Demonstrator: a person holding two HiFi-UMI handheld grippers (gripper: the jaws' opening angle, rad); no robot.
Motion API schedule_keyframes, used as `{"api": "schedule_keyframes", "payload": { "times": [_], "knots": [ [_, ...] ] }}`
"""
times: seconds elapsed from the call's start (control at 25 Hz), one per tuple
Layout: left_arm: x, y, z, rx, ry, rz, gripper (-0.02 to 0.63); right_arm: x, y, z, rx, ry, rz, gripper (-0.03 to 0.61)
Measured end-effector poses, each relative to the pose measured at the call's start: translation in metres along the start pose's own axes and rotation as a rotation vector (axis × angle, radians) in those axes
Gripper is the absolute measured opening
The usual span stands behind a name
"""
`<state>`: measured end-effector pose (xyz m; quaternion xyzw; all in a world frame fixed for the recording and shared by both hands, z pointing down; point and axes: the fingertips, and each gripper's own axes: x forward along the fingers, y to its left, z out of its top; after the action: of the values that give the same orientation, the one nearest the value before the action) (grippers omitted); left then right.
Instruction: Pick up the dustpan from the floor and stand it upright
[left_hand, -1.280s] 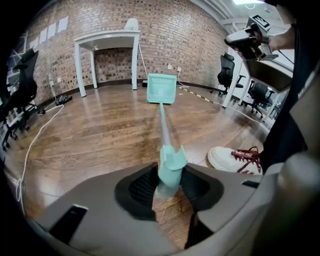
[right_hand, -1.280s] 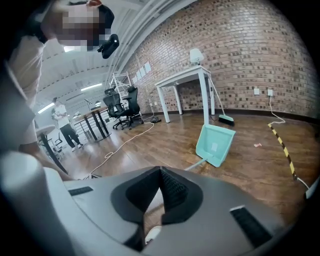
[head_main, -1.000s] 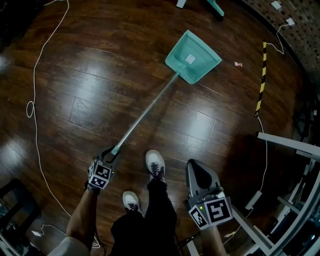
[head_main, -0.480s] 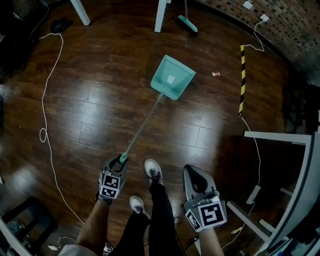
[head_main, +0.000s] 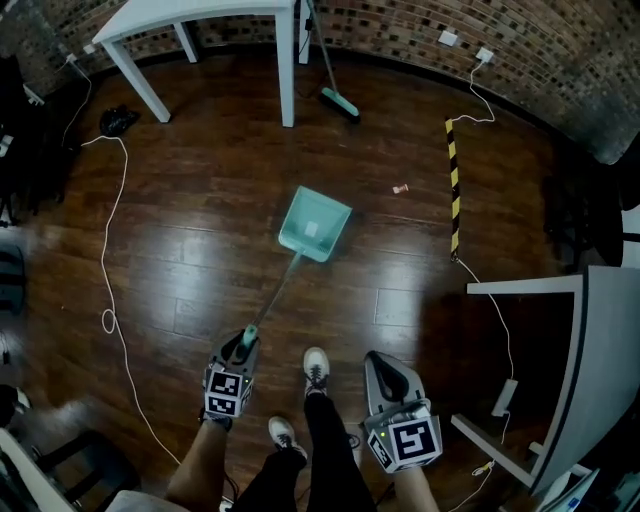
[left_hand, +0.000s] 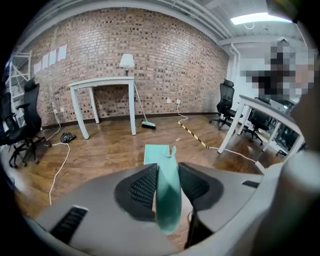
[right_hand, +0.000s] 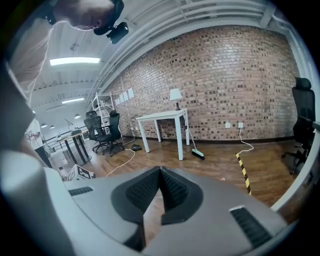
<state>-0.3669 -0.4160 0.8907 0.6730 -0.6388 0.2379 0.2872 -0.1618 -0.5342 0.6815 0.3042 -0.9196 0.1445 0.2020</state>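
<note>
A teal dustpan (head_main: 314, 224) rests its pan on the wooden floor, and its long grey pole slants back toward me. My left gripper (head_main: 244, 345) is shut on the teal grip at the pole's top end (left_hand: 168, 195); the pads press both sides of it, and the pan (left_hand: 158, 152) shows past them. Raised at the lower right, my right gripper (head_main: 385, 372) holds nothing, with its pads (right_hand: 159, 191) meeting at the tips.
A white table (head_main: 200, 18) stands at the far wall with a broom (head_main: 338, 98) leaning beside it. A white cable (head_main: 108, 260) runs along the left floor, a yellow-black strip (head_main: 452, 185) lies at right, and a desk frame (head_main: 580, 330) stands at right. My shoes (head_main: 315, 368) are between the grippers.
Both grippers have risen. The dustpan's handle has been lifted, so the pole stands steeper and the pan sits closer to my feet.
</note>
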Motion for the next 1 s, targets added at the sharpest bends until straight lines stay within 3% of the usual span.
{"api": "schedule_keyframes", "payload": {
  "times": [0.24,0.4,0.8,1.0],
  "knots": [
    [0.009,-0.002,0.104,-0.064,-0.094,0.023,0.156,0.011,-0.049,0.047,-0.033,-0.028,-0.035,-0.018],
    [0.030,0.004,0.152,-0.080,-0.134,0.036,0.156,0.017,-0.075,0.075,-0.036,-0.058,-0.052,-0.018],
    [0.085,0.019,0.225,-0.023,-0.214,0.016,0.160,0.025,-0.112,0.083,-0.030,-0.056,-0.097,-0.018],
    [0.103,0.039,0.244,0.047,-0.183,0.111,0.151,0.023,-0.124,0.086,-0.022,-0.052,-0.111,-0.018]
  ]
}}
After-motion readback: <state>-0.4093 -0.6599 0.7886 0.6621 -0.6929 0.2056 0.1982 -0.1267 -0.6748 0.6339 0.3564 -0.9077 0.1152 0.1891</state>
